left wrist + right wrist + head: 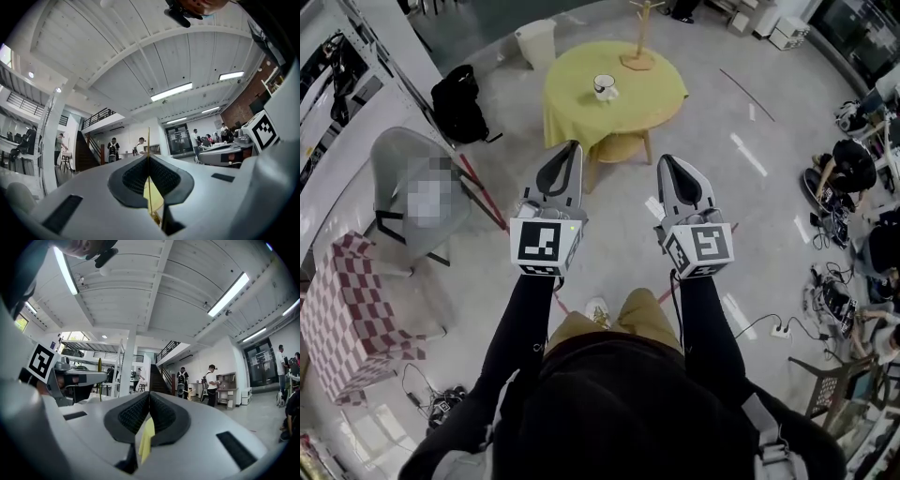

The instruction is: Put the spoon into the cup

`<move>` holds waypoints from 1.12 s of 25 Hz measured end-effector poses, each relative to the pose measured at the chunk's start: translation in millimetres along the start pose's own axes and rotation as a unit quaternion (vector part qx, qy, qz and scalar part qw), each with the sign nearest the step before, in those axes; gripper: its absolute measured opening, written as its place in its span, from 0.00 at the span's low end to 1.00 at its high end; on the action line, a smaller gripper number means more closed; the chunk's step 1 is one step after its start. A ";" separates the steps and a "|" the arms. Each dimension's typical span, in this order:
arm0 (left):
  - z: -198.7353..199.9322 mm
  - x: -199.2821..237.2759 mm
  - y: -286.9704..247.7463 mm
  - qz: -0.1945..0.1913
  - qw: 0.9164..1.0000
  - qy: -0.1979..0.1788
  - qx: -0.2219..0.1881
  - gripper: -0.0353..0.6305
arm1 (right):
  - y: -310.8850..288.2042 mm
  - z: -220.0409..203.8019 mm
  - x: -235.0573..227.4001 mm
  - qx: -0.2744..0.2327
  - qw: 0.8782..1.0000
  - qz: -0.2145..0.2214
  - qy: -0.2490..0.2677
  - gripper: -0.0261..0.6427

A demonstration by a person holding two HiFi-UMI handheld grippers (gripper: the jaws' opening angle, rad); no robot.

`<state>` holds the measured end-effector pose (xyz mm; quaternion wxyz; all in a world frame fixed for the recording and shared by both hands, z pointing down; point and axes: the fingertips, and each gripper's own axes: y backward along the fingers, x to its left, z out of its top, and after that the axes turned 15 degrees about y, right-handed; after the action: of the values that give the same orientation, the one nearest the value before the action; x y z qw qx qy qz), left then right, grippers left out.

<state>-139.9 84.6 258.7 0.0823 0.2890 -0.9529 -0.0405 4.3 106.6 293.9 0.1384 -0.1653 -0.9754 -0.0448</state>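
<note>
**Head view: cup on the round table, grey floor between**

I see the left gripper [573, 147] and the right gripper [665, 161] held side by side, both aimed at the round table [661, 94] with its yellow-green cloth. In each gripper view the fingers are pressed together with nothing between them.

The cup [606, 86] stands left of the table's centre, well in from every edge. I cannot pick out the spoon at this size. A wooden stand [641, 42] sits at the far rim.

Grey floor [619, 202] lies between the fingertips and the table's near edge. To the left, a grey chair [389, 155] and a black backpack [459, 103] flank that stretch, with a white bin [536, 42] just beside the table's far left. To the right, cables and a power strip [780, 330] crowd the floor's edge.
</note>
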 end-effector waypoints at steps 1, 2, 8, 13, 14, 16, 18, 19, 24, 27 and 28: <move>-1.6 2.1 -4.1 -0.001 1.000 0.002 0.001 0.08 | -3.5 -0.9 -2.1 0.001 1.000 -0.001 0.001 0.08; -3.3 4.1 -8.2 -0.002 1.000 0.003 0.003 0.08 | -7.2 -1.8 -4.1 0.001 1.000 -0.002 0.001 0.08; -10.0 18.3 -40.1 -0.006 1.000 0.001 0.007 0.08 | -39.2 -11.4 -18.9 0.001 1.000 0.001 0.005 0.08; -19.0 36.1 -76.4 -0.001 1.000 -0.006 0.006 0.08 | -78.3 -24.4 -37.2 -0.008 1.000 0.008 0.006 0.08; -21.0 39.4 -84.6 0.001 1.000 -0.008 0.006 0.08 | -86.6 -27.2 -41.9 -0.010 1.000 0.009 0.004 0.08; -24.0 47.1 -100.8 0.005 1.000 -0.011 0.005 0.08 | -105.1 -32.0 -51.0 -0.015 1.000 0.012 0.002 0.08; -26.6 56.8 -117.2 0.010 1.000 -0.013 0.005 0.08 | -125.9 -36.8 -59.7 -0.022 1.000 0.016 0.002 0.08; -28.9 62.3 -125.6 0.013 1.000 -0.014 0.006 0.08 | -136.4 -39.9 -63.7 -0.024 1.000 0.018 0.003 0.08; -38.3 84.4 -174.6 0.028 1.000 -0.009 0.007 0.08 | -185.8 -53.6 -89.7 -0.025 0.999 0.032 0.005 0.08; -41.5 91.0 -206.2 0.036 0.999 -0.007 0.007 0.08 | -214.1 -61.5 -111.1 -0.023 0.999 0.040 0.003 0.08; -43.2 94.3 -215.8 0.040 0.999 -0.007 0.008 0.08 | -224.1 -64.1 -116.9 -0.023 0.999 0.045 0.002 0.08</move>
<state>-92.0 -148.3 286.8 0.0752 0.2509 -0.9646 -0.0316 51.6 -149.1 312.6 0.1386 -0.2118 -0.9655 -0.0611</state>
